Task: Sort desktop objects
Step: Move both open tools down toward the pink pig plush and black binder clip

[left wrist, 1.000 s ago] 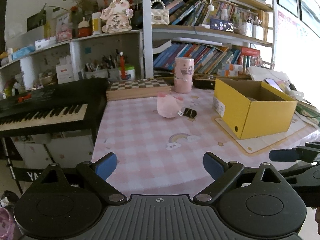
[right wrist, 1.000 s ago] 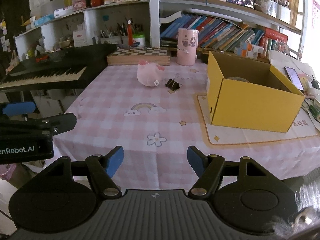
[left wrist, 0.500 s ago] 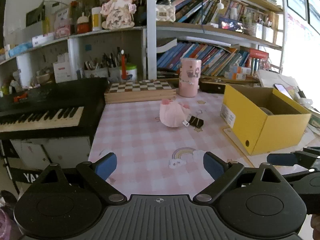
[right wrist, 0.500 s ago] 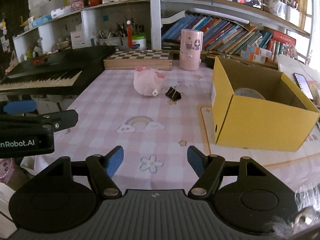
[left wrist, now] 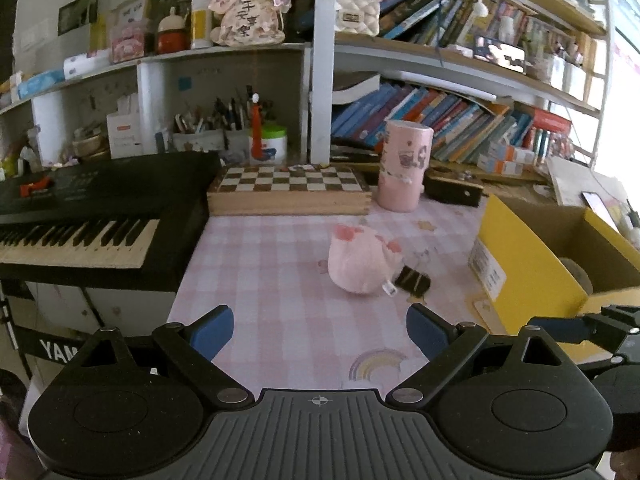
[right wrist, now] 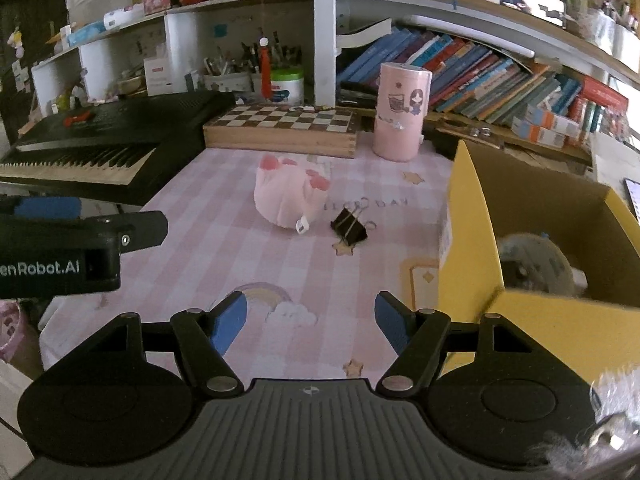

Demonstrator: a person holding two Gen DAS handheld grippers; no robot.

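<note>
In the left wrist view, the left tool (left wrist: pixel 319 330) is hovering over the pink-checked desk (left wrist: pixel 280 280), blue pads wide apart with nothing between them. A pink plush toy (left wrist: pixel 360 264) is lying ahead, a black binder clip (left wrist: pixel 414 281) just beside it, the yellow box (left wrist: pixel 528 280) standing to the right.

In the right wrist view, the right tool (right wrist: pixel 311 322) is gaping empty; plush (right wrist: pixel 288 200) and clip (right wrist: pixel 349 227) are sitting near each other, left of the box (right wrist: pixel 472 240).
</note>
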